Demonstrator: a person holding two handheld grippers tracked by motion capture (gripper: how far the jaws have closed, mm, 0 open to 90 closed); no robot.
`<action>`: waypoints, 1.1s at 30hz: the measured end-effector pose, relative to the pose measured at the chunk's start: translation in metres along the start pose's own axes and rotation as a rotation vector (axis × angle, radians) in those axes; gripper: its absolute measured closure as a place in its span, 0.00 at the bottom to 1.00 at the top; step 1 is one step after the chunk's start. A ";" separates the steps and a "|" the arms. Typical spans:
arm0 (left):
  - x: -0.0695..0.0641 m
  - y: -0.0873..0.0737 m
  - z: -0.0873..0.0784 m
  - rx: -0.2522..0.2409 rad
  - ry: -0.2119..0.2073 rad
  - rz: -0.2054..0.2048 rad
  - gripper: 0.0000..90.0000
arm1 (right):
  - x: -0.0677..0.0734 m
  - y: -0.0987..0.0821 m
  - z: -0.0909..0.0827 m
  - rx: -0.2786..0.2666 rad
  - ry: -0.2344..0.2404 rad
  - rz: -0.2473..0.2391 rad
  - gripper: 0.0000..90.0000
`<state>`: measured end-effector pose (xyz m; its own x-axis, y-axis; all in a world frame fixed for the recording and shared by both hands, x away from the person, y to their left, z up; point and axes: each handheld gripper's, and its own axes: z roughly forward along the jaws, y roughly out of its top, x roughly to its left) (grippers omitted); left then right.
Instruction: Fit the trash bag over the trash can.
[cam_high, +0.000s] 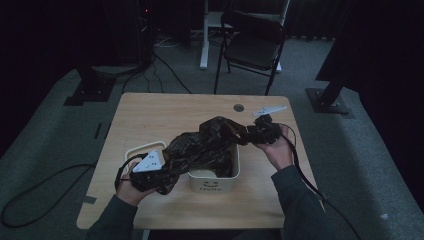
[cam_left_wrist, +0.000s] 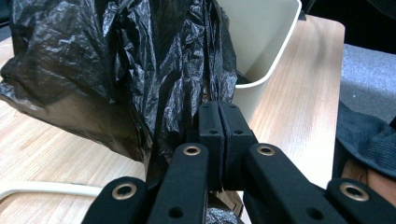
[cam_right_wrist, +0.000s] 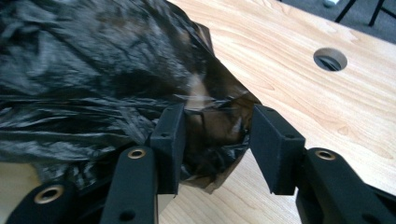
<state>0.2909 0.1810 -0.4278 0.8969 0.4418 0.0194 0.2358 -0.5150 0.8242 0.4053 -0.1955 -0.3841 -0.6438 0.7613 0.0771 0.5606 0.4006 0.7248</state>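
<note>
Black bag (cam_right_wrist: 93, 79) edge lies between parted fingers (cam_right_wrist: 170, 140).

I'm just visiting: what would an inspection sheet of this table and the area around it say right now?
Surface: wooden table, one round hole.
Job's things: black plastic bag draped over a cream bin.
Clutter: nothing seen.
Grippers: left gripper shut on the bag; right gripper open, a bag corner between its jaws.
Cables: one trails from each gripper; more lie on the floor.
Surroundings: folding chair, grey carpet, dark stands.
</note>
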 end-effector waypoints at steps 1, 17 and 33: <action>0.000 0.000 0.000 0.000 0.001 0.000 0.99 | 0.001 0.000 -0.002 -0.006 0.004 -0.013 0.59; -0.001 0.002 0.003 0.002 0.003 0.001 0.99 | 0.023 -0.008 0.002 0.004 0.102 -0.130 0.71; -0.003 0.000 0.009 0.009 -0.008 -0.005 0.98 | 0.020 -0.009 0.011 0.044 0.078 -0.101 1.00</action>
<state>0.2915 0.1728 -0.4325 0.8987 0.4383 0.0110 0.2433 -0.5193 0.8192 0.3928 -0.1782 -0.3961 -0.7357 0.6747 0.0591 0.5118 0.4966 0.7010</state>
